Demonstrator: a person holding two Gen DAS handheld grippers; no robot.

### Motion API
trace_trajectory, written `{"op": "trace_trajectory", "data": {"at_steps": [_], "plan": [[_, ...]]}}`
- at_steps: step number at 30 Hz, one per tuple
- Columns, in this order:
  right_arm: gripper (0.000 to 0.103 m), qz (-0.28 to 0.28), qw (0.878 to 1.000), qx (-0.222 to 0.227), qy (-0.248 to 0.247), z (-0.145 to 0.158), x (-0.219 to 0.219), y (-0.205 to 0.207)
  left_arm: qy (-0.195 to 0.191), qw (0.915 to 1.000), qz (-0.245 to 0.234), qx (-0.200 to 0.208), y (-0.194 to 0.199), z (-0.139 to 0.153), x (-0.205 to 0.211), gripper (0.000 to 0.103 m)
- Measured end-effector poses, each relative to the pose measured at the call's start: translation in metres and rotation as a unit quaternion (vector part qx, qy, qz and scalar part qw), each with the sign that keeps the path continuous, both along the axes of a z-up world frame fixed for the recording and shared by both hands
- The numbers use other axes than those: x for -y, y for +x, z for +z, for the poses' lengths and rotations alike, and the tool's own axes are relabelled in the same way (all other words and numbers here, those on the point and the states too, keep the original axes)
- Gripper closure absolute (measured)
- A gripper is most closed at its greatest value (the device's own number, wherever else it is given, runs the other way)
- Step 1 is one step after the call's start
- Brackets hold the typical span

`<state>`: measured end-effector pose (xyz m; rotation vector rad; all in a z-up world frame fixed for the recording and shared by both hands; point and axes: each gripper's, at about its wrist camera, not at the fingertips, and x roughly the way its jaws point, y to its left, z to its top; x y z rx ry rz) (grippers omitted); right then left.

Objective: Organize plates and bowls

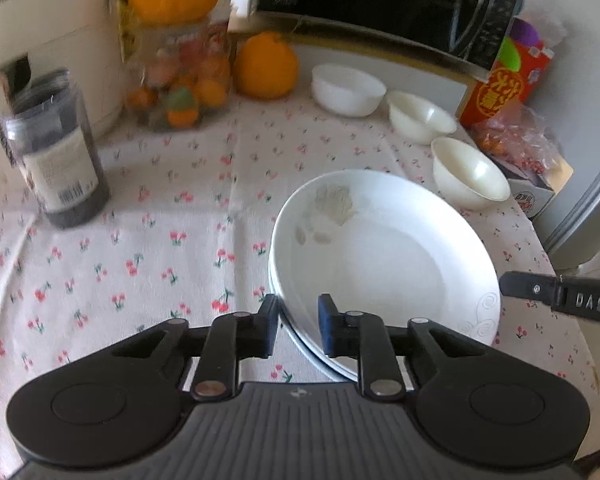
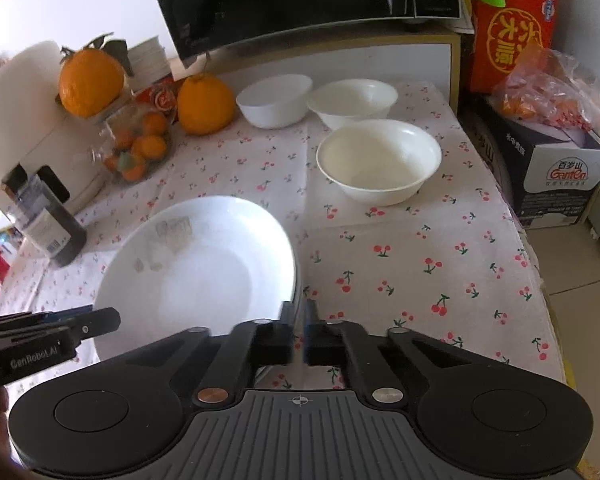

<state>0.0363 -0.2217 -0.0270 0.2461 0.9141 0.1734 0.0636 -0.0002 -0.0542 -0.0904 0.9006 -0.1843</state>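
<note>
Left hand-held gripper (image 1: 298, 326) straddles the plates' (image 1: 384, 248) rim, unclamped; right hand-held gripper (image 2: 299, 330) looks nearly closed.

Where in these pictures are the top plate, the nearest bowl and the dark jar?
top plate (image 1: 384, 252), left wrist view, on its white inner well
nearest bowl (image 2: 376, 160), right wrist view, on its inside floor
dark jar (image 1: 60, 160), left wrist view, on its label

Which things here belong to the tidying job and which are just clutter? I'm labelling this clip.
Job:
plates, stacked
near bowl
middle bowl
far bowl
left gripper, open astride the plates' rim
right gripper, jaws nearly closed at the rim

Clutter:
oranges
fruit jar
dark jar
microwave
red box
snack bag
</note>
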Motion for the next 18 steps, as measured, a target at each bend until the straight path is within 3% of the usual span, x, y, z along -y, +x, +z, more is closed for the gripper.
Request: {"op": "trace_trajectory", "data": {"at_steps": [6,7,8,11,14,16,18], "plan": [[0.102,0.006,1.000,0.002,-0.007,0.001,-0.001,-0.001,-0.002,1.0000,-0.001,-0.001,0.001,0.001,-0.001,0.084],[0.095,0.005,1.000,0.000,-0.004,0.001,0.000,0.000,-0.003,1.0000,-0.001,0.000,0.001,0.001,-0.001,0.080],[0.095,0.000,1.000,0.000,-0.002,0.002,0.001,0.000,-0.004,1.0000,-0.001,0.003,0.001,0.002,0.000,0.079],[0.093,-0.005,1.000,-0.007,0.008,0.003,0.003,0.002,0.002,0.9999,0.001,0.013,0.001,0.005,0.001,0.063],[0.083,-0.012,1.000,-0.009,0.016,0.005,0.006,0.005,0.005,0.9998,0.001,0.020,0.002,0.009,0.002,0.043],[0.066,-0.020,0.999,-0.006,0.026,0.008,0.008,0.007,0.002,0.9997,0.002,0.022,0.004,0.011,0.003,0.029],[0.055,-0.025,0.999,-0.003,0.034,0.012,0.011,0.010,0.002,0.9997,0.002,0.023,0.007,0.013,0.004,0.022]]}}
